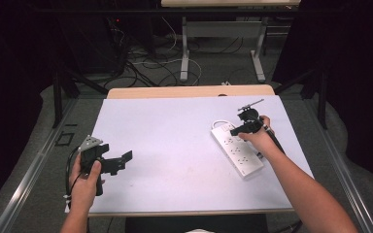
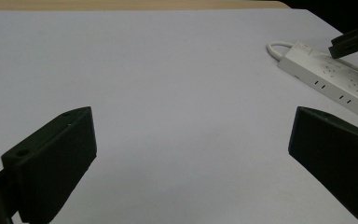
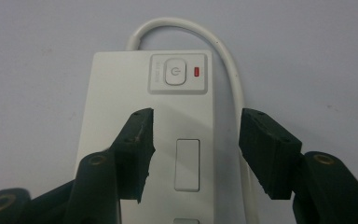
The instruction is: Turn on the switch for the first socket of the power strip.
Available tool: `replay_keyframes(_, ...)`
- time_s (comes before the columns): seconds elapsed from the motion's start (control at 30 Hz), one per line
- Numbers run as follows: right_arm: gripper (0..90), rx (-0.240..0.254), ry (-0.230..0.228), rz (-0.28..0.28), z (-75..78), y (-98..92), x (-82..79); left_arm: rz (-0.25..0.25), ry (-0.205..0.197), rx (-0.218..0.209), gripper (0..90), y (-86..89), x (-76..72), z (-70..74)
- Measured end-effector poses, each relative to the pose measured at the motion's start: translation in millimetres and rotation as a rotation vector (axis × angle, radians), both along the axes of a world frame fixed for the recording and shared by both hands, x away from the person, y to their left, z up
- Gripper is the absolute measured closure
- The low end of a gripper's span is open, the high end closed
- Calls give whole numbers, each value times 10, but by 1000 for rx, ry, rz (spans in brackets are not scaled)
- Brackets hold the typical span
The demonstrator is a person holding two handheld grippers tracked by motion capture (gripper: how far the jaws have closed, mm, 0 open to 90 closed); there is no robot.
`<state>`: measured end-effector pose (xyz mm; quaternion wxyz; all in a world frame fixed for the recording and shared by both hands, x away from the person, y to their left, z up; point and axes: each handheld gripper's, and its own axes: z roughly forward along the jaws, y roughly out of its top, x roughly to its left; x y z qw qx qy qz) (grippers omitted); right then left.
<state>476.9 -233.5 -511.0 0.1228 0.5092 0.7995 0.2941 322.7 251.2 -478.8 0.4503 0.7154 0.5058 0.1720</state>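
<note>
While the right gripper (image 1: 243,127) hangs over the far end of the white power strip (image 1: 236,149), its jaws stand partly apart above the strip's top face with nothing pinched between them — in the right gripper view the two black pads (image 3: 137,149) straddle the strip's middle, one over the left part of the face, the other over the strip's right edge and the cable. The strip lies flat on the white table sheet (image 1: 175,145), on the right half of the table, angled so its switch end points away from the person. Its power button (image 3: 175,73) sits just ahead of the jaws, with a small red light (image 3: 196,71) lit beside it; a blank rectangular cover (image 3: 187,164) lies between the pads. The white cable (image 3: 186,29) loops out from the switch end and runs back down the strip's right side. The left gripper (image 1: 119,162) is held low over the near left part of the sheet, well apart from the strip, jaws wide and empty — in the left gripper view bare sheet lies between them, with the strip (image 2: 335,84) far off at upper right and the other gripper's tip (image 2: 352,42) above it. The left hand (image 1: 85,182) grips the handle; the right hand (image 1: 260,138) wraps the other.
</note>
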Motion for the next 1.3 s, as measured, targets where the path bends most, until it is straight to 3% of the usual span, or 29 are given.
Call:
replay_keyframes(0.03,446,-34,15,-1,21,5,-8,1,1,-1,9,0,-1,-1)
replay_keyframes(0.13,446,-34,6,24,31,14,-14,3,-2,-2,9,1,-2,0)
replay_keyframes(0.37,424,-44,-1,22,33,29,-18,5,-5,-1,9,5,0,4)
replay_keyframes(0.5,351,-39,-14,9,39,24,-20,2,0,1,9,3,7,2)
replay_keyframes(0.67,149,8,-17,-10,37,20,-14,-2,-2,0,9,-5,16,-4)
replay_keyframes(0.73,133,-2,-38,-35,29,25,-28,-1,-3,-1,9,-10,17,1)
replay_keyframes(0.83,0,12,-38,-39,27,32,-33,-6,-5,-2,9,-17,19,13)
replay_keyframes(1.07,0,25,-109,-11,76,44,-60,-7,-4,-1,9,-17,23,7)
replay_keyframes(1.3,0,29,-123,4,109,48,-88,-9,-9,-6,9,-21,34,8)
